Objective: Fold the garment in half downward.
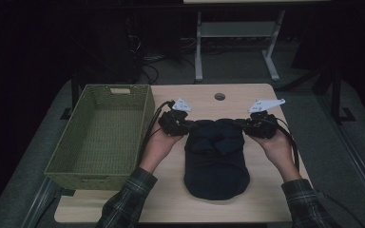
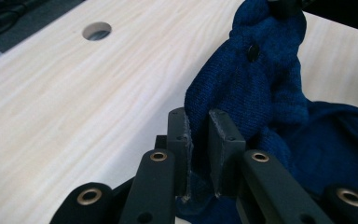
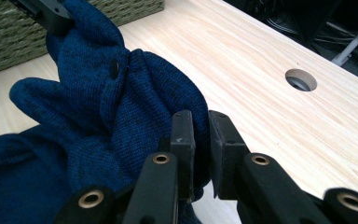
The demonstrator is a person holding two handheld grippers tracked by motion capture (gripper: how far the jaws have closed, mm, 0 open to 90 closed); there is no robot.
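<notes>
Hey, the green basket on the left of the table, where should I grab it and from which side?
Take the green basket by its rim at the far short wall, where a cut-out handle shows, coming from above. The walls are thin and upright and it is open-topped, so jaws can likely straddle the rim. Both grippers, left and right, now hold the blue knit garment.

basket (image 1: 100,135) left on table (image 1: 266,194) | garment (image 1: 216,159) right of it
</notes>
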